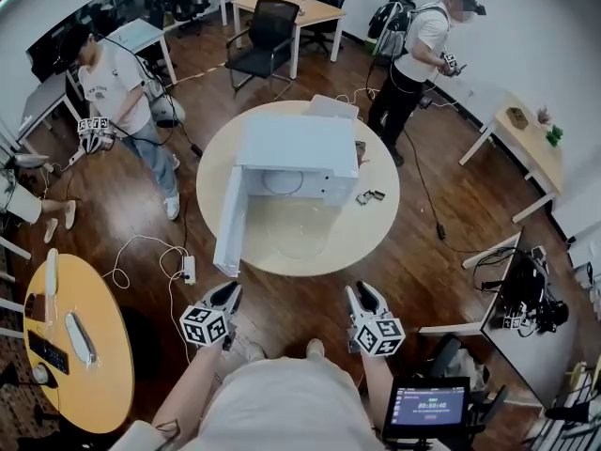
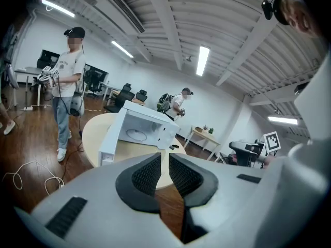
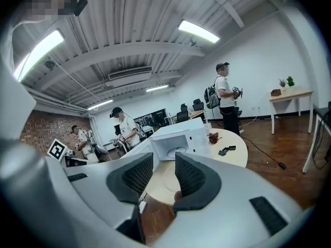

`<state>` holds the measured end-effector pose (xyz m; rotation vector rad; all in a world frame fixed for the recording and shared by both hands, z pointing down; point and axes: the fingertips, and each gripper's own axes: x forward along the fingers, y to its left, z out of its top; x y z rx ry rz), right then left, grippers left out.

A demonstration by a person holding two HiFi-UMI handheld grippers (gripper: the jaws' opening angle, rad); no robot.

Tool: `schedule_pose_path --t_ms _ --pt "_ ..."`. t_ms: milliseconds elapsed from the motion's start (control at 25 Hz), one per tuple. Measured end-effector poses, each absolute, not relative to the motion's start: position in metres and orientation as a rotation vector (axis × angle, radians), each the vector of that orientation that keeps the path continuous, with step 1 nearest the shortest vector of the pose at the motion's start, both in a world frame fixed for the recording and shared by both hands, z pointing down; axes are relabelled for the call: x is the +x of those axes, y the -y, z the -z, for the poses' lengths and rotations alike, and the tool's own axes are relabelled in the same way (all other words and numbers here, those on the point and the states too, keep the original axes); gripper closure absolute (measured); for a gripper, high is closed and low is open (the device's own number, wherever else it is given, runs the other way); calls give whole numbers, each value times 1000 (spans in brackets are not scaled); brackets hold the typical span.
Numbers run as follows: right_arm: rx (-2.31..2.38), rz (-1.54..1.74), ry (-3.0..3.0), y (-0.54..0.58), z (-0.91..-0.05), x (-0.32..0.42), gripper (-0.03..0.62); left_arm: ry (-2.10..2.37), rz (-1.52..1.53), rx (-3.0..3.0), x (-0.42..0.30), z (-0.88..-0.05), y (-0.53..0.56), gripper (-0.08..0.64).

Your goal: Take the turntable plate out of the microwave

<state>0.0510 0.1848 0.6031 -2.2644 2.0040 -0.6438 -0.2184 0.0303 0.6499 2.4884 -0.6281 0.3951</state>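
A white microwave (image 1: 296,148) stands on a round beige table (image 1: 376,224), its door (image 1: 228,219) swung open to the left. A clear glass turntable plate (image 1: 299,232) lies flat on the table in front of the open cavity. A pale ring (image 1: 282,181) shows on the cavity floor. My left gripper (image 1: 226,294) hangs short of the table's near edge, shut and empty. My right gripper (image 1: 361,294) is beside it, open with nothing between its jaws. The right gripper view shows the plate (image 3: 166,182) and microwave (image 3: 181,138) past the right gripper (image 3: 164,156). The left gripper (image 2: 164,156) faces the microwave (image 2: 139,128).
Small dark parts (image 1: 369,196) and a brown object (image 1: 360,148) lie on the table's right side. A power strip (image 1: 188,269) and cables trail on the wooden floor at left. A yellow round table (image 1: 103,383) sits lower left. Two people (image 1: 117,92) stand further back.
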Motion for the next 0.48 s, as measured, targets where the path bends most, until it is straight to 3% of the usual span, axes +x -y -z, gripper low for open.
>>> schedule_pose_path --t_ms 480 --pt "-2265 621 -1995 -187 -602 70 454 622 -415 2511 -193 -639 -31 523"
